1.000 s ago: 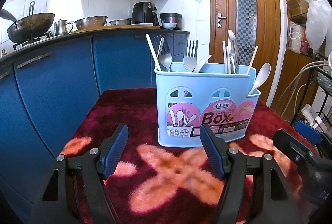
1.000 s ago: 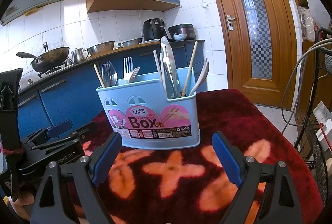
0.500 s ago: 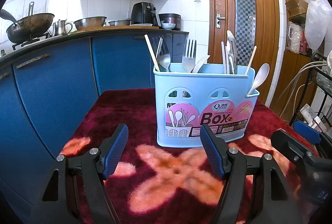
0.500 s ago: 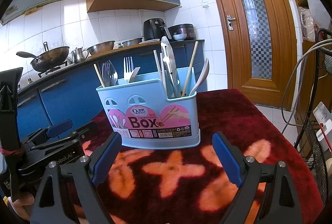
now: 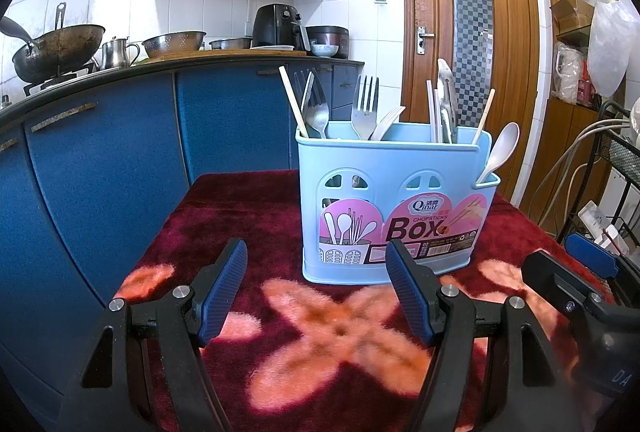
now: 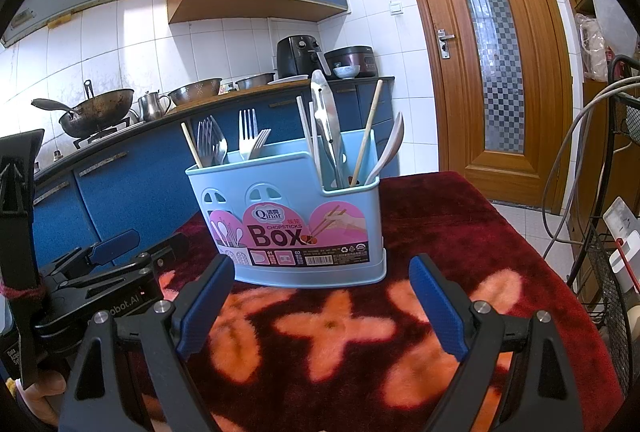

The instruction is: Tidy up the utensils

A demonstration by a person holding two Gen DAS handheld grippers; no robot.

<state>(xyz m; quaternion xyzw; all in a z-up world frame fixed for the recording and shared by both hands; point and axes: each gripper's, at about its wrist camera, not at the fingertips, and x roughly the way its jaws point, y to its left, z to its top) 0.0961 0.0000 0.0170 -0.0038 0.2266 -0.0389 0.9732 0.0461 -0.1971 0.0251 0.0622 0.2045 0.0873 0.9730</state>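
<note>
A light blue utensil box with a pink "Box" label stands on a table with a dark red flowered cloth; it also shows in the right wrist view. Forks, a spoon and chopsticks stand in its left part. A metal tool, chopsticks and a white spoon stand in its right part. My left gripper is open and empty, just in front of the box. My right gripper is open and empty, also just in front of it.
Blue kitchen cabinets run along the left behind the table, with a wok, pots and appliances on the counter. A wooden door stands behind. A black wire rack with cables is at the right.
The left view has shifted very slightly, so the box sits a touch further left in it. Both grippers stay open and nothing was taken or let go.
</note>
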